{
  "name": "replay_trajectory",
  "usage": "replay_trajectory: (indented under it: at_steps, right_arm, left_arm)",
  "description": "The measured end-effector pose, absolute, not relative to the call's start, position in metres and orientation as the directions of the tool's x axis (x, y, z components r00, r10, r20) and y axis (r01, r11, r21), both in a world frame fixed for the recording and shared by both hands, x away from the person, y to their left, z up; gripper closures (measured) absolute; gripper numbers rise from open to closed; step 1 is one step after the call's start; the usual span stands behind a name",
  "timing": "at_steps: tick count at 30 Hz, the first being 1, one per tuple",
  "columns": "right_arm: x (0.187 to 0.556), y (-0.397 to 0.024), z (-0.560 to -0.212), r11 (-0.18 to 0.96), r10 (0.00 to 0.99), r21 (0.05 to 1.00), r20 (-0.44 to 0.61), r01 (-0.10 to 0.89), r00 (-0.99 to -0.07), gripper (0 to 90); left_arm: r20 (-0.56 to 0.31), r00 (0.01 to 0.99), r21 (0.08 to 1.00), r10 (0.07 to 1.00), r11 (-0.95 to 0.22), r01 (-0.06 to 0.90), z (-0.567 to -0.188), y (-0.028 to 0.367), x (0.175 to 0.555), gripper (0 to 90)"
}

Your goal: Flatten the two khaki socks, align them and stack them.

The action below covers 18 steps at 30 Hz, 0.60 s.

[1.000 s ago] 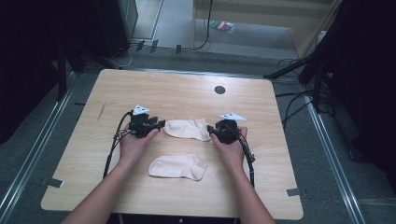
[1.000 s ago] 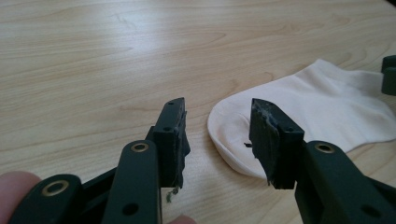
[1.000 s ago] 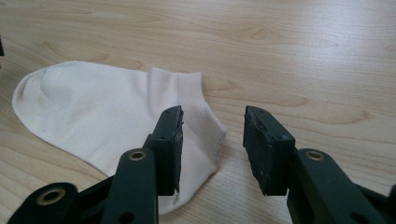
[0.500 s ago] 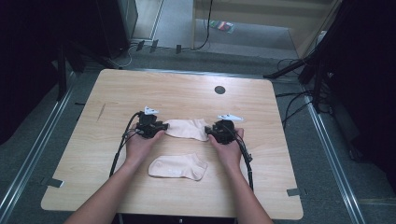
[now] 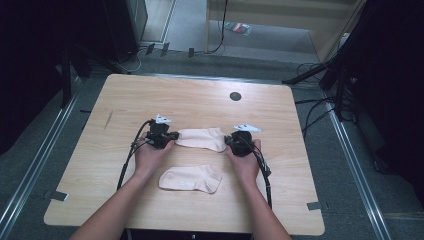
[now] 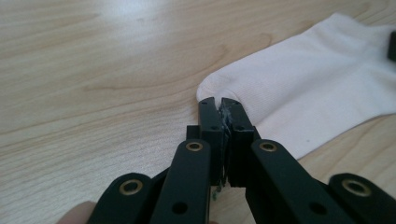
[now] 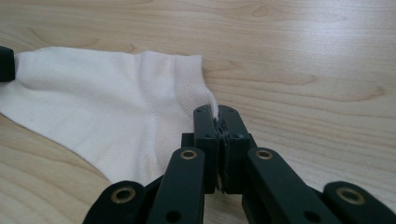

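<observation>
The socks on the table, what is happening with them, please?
A person holds a gripper in each hand and works on the far sock, which lies flat on the wooden table. The left gripper has just closed on the toe end, and the right gripper has just closed on the cuff end, so the sock is pinched at both ends. It is not lifted yet. A second sock lies untouched nearer the person, between the forearms.
</observation>
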State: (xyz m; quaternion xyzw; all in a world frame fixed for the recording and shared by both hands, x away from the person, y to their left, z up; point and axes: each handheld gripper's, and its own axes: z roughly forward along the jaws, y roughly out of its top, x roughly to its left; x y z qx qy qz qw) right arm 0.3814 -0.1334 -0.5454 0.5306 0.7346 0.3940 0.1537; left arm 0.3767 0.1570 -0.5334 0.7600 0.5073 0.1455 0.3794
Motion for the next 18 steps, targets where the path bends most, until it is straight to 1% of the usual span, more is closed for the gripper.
replay_trajectory:
  at_steps: [3, 8, 13, 18]
  right_arm:
    - [0.379, -0.134, -0.543, 0.128, 0.893, 0.747, 0.199, 0.652, -0.404, 88.9]
    - [0.366, -0.139, -0.522, 0.097, 0.876, 0.778, 0.228, 0.620, -0.424, 89.0]
    - [0.355, -0.139, -0.510, 0.095, 0.865, 0.786, 0.239, 0.611, -0.442, 89.0]
    - [0.335, -0.137, -0.494, 0.096, 0.842, 0.794, 0.256, 0.600, -0.474, 89.1]
  left_arm:
    - [-0.159, 0.452, 0.740, 0.878, -0.197, 0.643, -0.527, 0.159, 0.372, 89.7]
    - [-0.181, 0.491, 0.773, 0.852, -0.185, 0.607, -0.506, 0.168, 0.354, 90.0]
    - [-0.172, 0.503, 0.792, 0.847, -0.185, 0.582, -0.499, 0.176, 0.339, 90.0]
    - [-0.180, 0.502, 0.802, 0.846, -0.169, 0.572, -0.497, 0.184, 0.321, 89.9]
